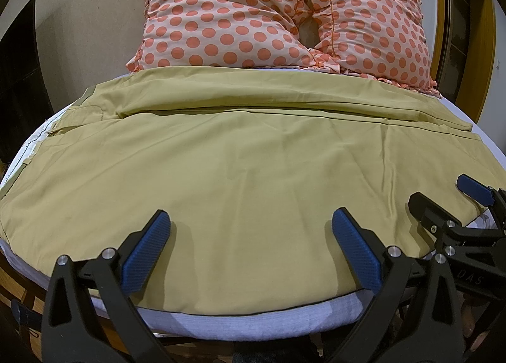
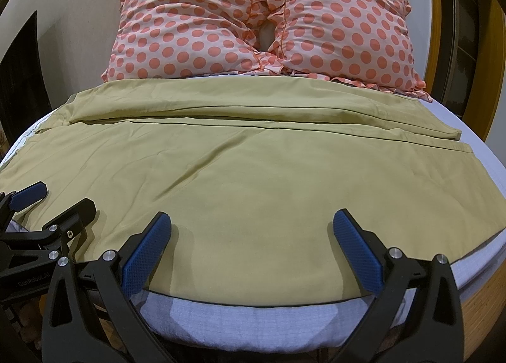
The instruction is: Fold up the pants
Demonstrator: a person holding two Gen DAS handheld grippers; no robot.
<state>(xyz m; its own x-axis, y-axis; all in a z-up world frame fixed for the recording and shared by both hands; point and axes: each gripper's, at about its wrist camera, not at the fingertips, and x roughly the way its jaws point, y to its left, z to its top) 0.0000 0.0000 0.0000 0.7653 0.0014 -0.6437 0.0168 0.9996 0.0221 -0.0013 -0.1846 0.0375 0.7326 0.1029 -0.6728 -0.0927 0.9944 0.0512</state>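
Down on the bed (image 1: 240, 318) lay the tan pants (image 1: 253, 167), spread flat and wide across the pale sheet. At about 9 o'clock in the left wrist view was the waistband (image 1: 90, 92) end with a pocket, and the two legs ran side by side toward 3 o'clock. A long seam line between the legs crossed the middle from left to right.

The left gripper (image 1: 251, 236) hovered at 6 o'clock over the near edge of the pants. Its blue fingers (image 1: 145, 255) were spread far apart and held nothing. Tan cloth showed in the gap between them.

The right gripper (image 2: 251, 236) was just beside it, also at 6 o'clock in its own view and over the near edge. Its blue fingers (image 2: 357, 252) were spread wide too, with nothing between them but cloth below. In the left wrist view it poked in at about 4 o'clock.

Up at 12 o'clock, two pink pillows (image 2: 259, 24) with orange dots leaned against the wall, touching each other in the middle. The far edge of the pants reached right up to them.
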